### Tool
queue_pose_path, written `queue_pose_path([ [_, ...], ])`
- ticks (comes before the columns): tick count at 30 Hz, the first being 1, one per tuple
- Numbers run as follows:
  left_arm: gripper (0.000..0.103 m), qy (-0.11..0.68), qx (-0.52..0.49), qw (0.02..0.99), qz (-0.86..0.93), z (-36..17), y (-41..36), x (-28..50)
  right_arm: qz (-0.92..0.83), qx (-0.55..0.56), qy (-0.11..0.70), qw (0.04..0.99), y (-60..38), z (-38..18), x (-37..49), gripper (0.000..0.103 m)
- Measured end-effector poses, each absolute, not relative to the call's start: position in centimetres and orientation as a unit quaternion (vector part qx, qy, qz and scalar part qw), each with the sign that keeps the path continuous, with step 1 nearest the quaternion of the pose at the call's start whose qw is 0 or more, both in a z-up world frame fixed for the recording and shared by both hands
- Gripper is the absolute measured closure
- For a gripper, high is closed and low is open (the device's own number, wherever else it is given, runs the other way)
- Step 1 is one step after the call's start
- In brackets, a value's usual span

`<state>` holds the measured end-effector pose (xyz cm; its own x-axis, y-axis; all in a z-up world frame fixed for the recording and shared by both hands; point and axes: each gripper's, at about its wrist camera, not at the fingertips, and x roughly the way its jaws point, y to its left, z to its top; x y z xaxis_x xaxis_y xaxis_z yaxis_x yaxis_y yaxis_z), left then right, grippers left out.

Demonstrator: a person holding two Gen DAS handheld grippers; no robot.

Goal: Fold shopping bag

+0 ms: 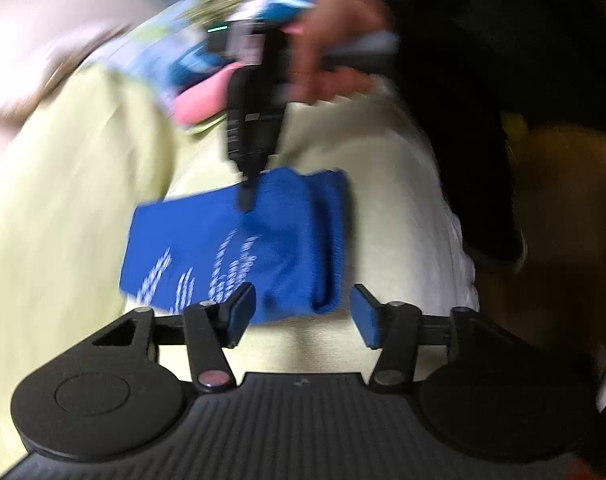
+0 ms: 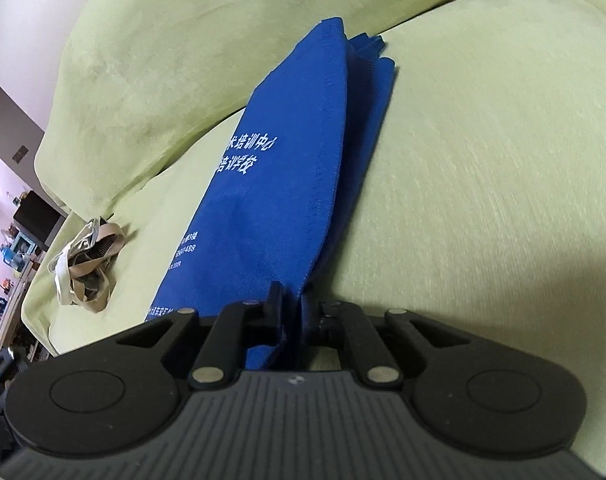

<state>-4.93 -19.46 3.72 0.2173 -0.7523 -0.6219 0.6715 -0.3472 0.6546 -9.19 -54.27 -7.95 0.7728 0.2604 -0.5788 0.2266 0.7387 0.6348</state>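
Observation:
A blue shopping bag point(image 1: 239, 248) with white print lies folded into a narrow strip on a pale green sofa cushion point(image 1: 63, 208). My left gripper point(image 1: 301, 316) hangs open just in front of the bag's near edge, nothing between its fingers. Across the bag, a hand point(image 1: 335, 56) holds the right gripper point(image 1: 247, 202), whose tip meets the bag's far edge. In the right wrist view the bag point(image 2: 279, 168) stretches away, and my right gripper point(image 2: 293, 314) is shut on its near end. The left wrist view is blurred.
A crumpled beige and white bundle point(image 2: 89, 254) lies on the cushion point(image 2: 483, 160) left of the bag. A pink item point(image 1: 203, 100) and a blue patterned item point(image 1: 183, 60) sit near the sofa's back. The cushion's edge drops off at the right point(image 1: 463, 240).

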Motion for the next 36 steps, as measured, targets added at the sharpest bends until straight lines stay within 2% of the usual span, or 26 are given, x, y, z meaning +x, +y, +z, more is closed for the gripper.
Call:
queue_pose_path([
  [2,0.047,-0.071,0.552,0.544,-0.628,2.4,-19.2,-5.5,0.009,0.362,0.336,0.869,-54.2,-8.0,-9.2,0.099],
  [3,0.051,-0.085,0.56,0.535,-0.627,1.6,-19.4,-5.6,0.008,0.362,0.336,0.87,-54.2,-8.0,-9.2,0.099],
  [4,0.056,-0.098,0.566,0.529,-0.625,0.6,-20.2,-5.2,0.008,0.362,0.335,0.87,-54.2,-8.1,-9.1,0.099],
  [5,0.069,-0.102,0.566,0.527,-0.626,0.1,-20.6,-4.8,0.008,0.362,0.334,0.87,-54.1,-8.1,-9.1,0.099],
  [6,0.085,-0.088,0.56,0.528,-0.633,0.2,-20.9,-4.4,0.009,0.363,0.334,0.87,-54.1,-8.1,-9.1,0.099],
  [9,0.091,0.016,0.503,0.554,-0.664,1.2,-22.1,-2.3,0.014,0.374,0.331,0.866,-54.4,-8.4,-9.0,0.099],
  [13,0.093,0.1,0.454,0.559,-0.687,2.4,-23.0,0.0,0.016,0.38,0.334,0.862,-54.6,-8.3,-9.1,0.096],
  [15,0.093,0.137,0.436,0.555,-0.695,2.8,-23.4,1.1,0.01,0.35,0.342,0.872,-53.9,-7.2,-9.8,0.089],
  [16,0.093,0.154,0.428,0.552,-0.699,3.0,-23.5,1.6,0.007,0.316,0.342,0.885,-53.1,-6.3,-10.5,0.08],
  [19,0.093,0.18,0.419,0.539,-0.708,3.4,-23.7,2.8,0.008,0.212,0.335,0.918,-50.7,-3.5,-12.9,0.078],
  [21,0.093,0.187,0.422,0.526,-0.714,3.4,-24.0,3.1,0.049,0.161,0.315,0.934,-48.7,-2.2,-14.9,0.071],
  [22,0.093,0.19,0.425,0.519,-0.717,3.4,-24.2,3.3,0.075,0.143,0.308,0.938,-47.7,-2.0,-15.6,0.063],
  [23,0.093,0.191,0.429,0.512,-0.719,3.5,-24.5,3.3,0.097,0.127,0.305,0.939,-46.8,-1.9,-16.0,0.062],
  [30,0.093,0.21,0.446,0.457,-0.741,3.9,-25.8,4.4,0.185,0.034,0.307,0.933,-42.8,-3.3,-15.0,0.062],
  [33,0.091,0.22,0.442,0.447,-0.746,3.7,-26.3,5.0,0.196,0.016,0.309,0.931,-42.2,-3.8,-14.1,0.067],
  [34,0.09,0.225,0.44,0.445,-0.747,3.7,-26.4,5.2,0.19,0.023,0.315,0.93,-42.3,-4.0,-14.0,0.072],
  [36,0.083,0.232,0.433,0.454,-0.743,3.6,-26.4,5.5,0.178,0.035,0.327,0.928,-42.7,-4.3,-13.7,0.079],
])
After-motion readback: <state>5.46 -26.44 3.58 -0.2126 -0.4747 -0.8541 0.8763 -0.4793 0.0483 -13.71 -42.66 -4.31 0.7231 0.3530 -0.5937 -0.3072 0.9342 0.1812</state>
